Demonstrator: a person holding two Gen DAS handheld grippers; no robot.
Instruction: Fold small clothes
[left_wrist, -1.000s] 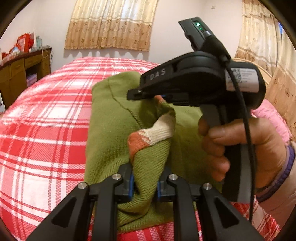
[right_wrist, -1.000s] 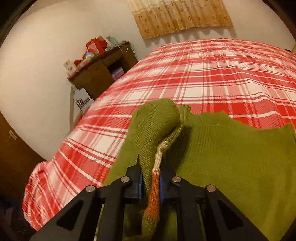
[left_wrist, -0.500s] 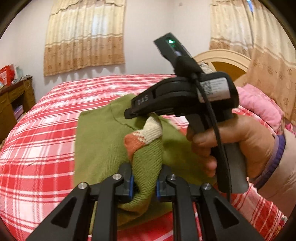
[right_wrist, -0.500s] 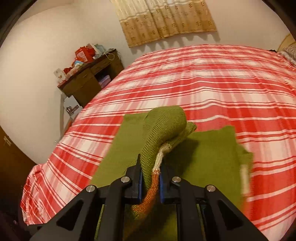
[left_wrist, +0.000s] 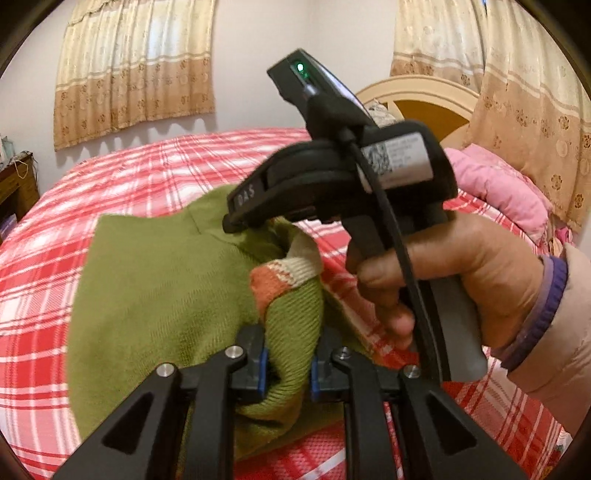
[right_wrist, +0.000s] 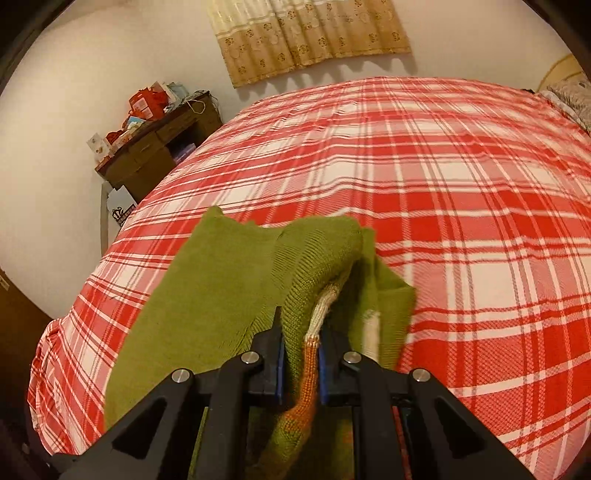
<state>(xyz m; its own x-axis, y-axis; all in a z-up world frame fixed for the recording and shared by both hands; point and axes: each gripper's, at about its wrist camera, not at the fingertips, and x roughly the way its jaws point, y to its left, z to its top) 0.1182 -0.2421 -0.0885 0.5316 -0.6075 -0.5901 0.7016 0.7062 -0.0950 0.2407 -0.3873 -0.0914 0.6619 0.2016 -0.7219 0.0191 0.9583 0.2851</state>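
Note:
A green knit sweater (left_wrist: 155, 288) with an orange and cream striped cuff (left_wrist: 284, 273) lies on the red plaid bed (left_wrist: 44, 280). My left gripper (left_wrist: 286, 363) is shut on a fold of the green knit near the cuff. My right gripper (right_wrist: 300, 363) is shut on the striped edge (right_wrist: 310, 369) of the same sweater (right_wrist: 207, 295) and lifts it off the bed (right_wrist: 461, 206). In the left wrist view the right gripper (left_wrist: 236, 221) is held by a hand just above and right of the left one, its tip in the cloth.
A wooden headboard (left_wrist: 417, 96) and pink bedding (left_wrist: 498, 184) are at the right. A brown desk (right_wrist: 159, 147) with red boxes stands by the wall past the bed's left side. Curtains (left_wrist: 136, 66) hang behind.
Both grippers, still gripping, have carried the sweater's edge across to the right. The cloth now lies folded narrower, with more bare bed showing on the right in the right wrist view.

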